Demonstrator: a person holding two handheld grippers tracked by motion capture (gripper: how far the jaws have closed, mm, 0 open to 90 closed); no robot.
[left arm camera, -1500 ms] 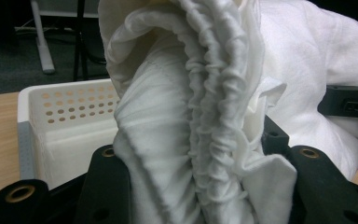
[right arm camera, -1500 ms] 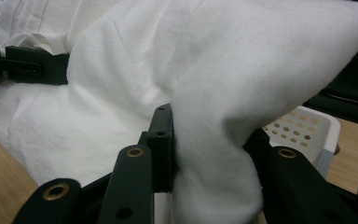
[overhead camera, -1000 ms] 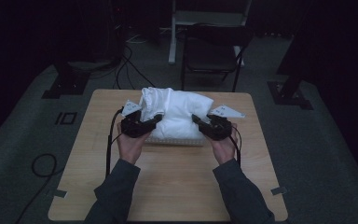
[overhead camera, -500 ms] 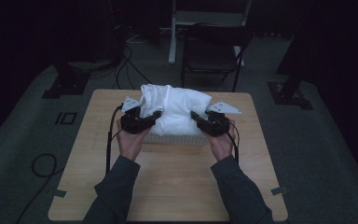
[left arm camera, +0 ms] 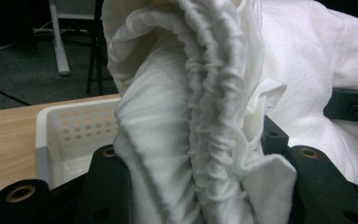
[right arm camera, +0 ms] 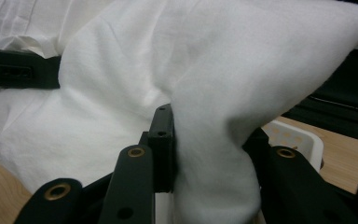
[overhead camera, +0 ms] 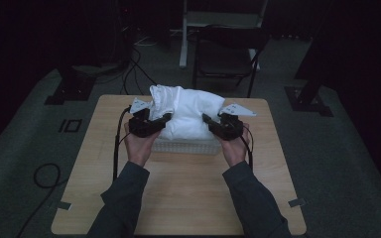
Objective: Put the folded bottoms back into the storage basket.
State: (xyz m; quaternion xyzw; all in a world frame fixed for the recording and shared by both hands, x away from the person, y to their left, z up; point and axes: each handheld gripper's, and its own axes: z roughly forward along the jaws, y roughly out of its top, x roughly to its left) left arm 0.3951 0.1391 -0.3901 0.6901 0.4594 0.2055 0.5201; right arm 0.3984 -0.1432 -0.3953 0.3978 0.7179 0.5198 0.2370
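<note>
A bulky white cloth with a gathered elastic edge is heaped over a white perforated basket at the middle of the wooden table. My left gripper is shut on the cloth's left side, the ruffled hem bunched between its jaws. My right gripper is shut on the cloth's right side, with a smooth fold pinched between its jaws. The cloth hides most of the basket's inside. A hand holds each gripper from the near side.
The basket's holed wall shows left of the cloth, and its rim on the right. Cables trail from the grippers across the table. A dark chair stands beyond the far edge. Bare tabletop lies near the person.
The cloth bundle sits a little higher than before, and both grippers have shifted slightly towards the far side with it. Both grips are unchanged.
</note>
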